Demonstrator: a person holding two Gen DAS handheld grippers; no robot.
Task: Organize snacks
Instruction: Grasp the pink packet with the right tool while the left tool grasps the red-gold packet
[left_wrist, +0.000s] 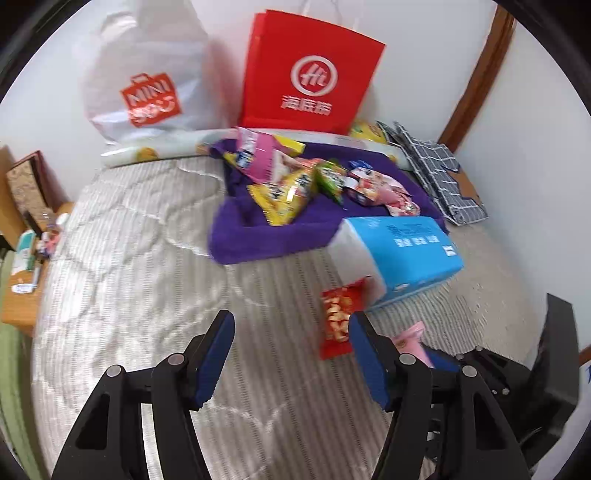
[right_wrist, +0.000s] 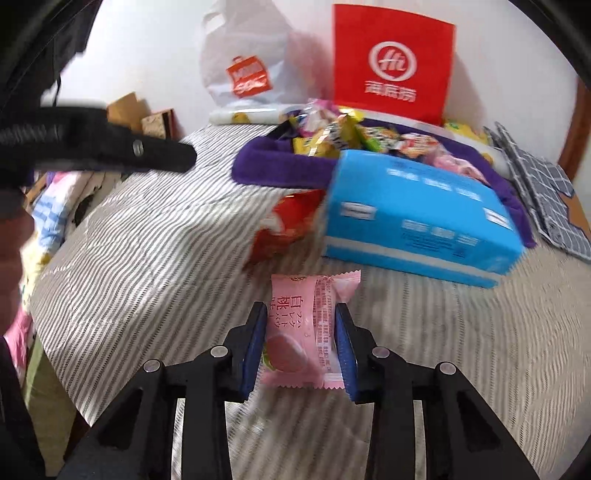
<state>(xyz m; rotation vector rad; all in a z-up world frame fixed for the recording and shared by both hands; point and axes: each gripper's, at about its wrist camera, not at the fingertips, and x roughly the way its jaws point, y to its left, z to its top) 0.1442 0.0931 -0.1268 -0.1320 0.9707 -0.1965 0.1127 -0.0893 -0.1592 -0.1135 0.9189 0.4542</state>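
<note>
Snacks mostly sit piled on the towel far ahead, while the right claw pinches a pink packet, the left claw gapes empty, and a red packet just ahead remains.

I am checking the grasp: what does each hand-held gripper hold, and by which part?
The right hand-held gripper holds the pink snack packet by its two long side edges, near the middle. The left hand-held gripper is open and holds nothing.
</note>
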